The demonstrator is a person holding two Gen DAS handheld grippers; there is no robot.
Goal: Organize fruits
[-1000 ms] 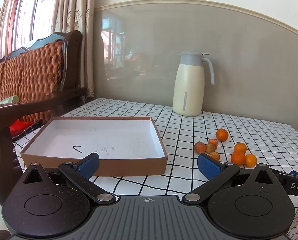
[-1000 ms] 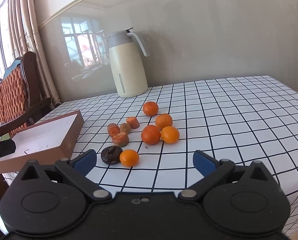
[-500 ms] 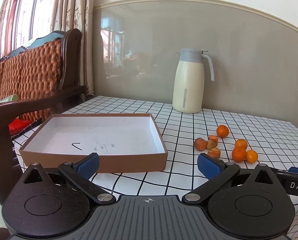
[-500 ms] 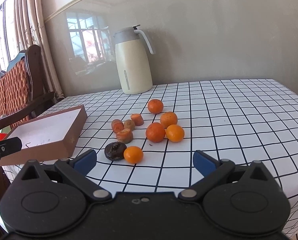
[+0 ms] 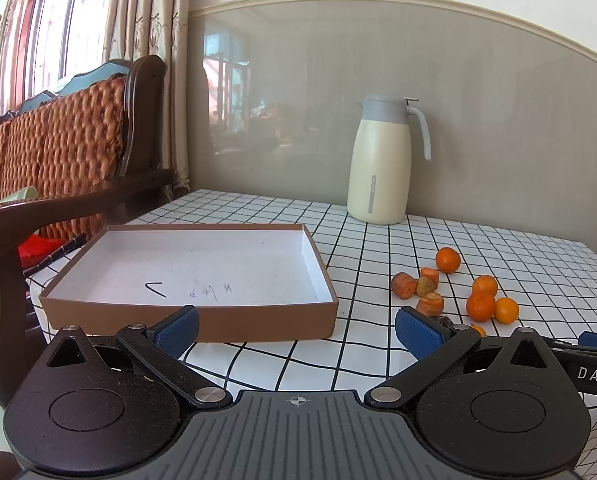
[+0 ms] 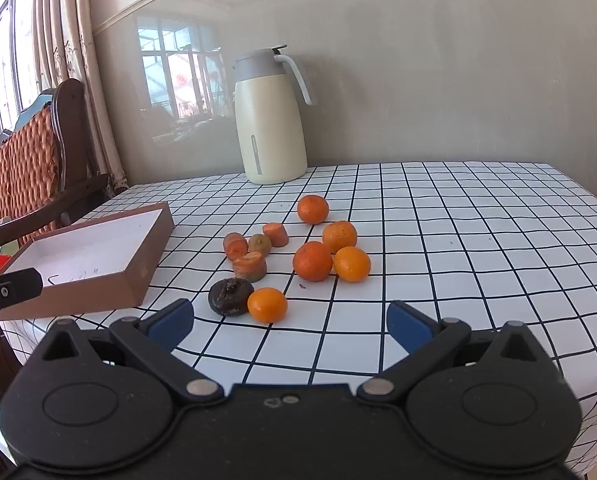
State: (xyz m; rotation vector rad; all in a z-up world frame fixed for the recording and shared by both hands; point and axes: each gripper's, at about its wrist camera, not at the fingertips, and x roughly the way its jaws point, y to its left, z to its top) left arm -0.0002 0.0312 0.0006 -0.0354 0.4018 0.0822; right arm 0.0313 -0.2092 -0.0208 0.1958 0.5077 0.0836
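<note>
Several small oranges and carrot pieces lie in a loose group on the checked tablecloth, with one dark, rotten-looking fruit beside the nearest orange. A shallow brown box with a white inside stands empty to their left. My right gripper is open and empty, just short of the nearest orange. My left gripper is open and empty, at the near wall of the box. The fruit group also shows in the left wrist view.
A cream thermos jug stands at the back of the table by the wall. A wooden chair with a woven back stands to the left of the table. The table's right edge drops away on the right.
Both grippers have drawn up and slightly back, so the table is seen from higher. The right view has swung left to centre the fruit. Both stay open; nothing on the table has moved.
</note>
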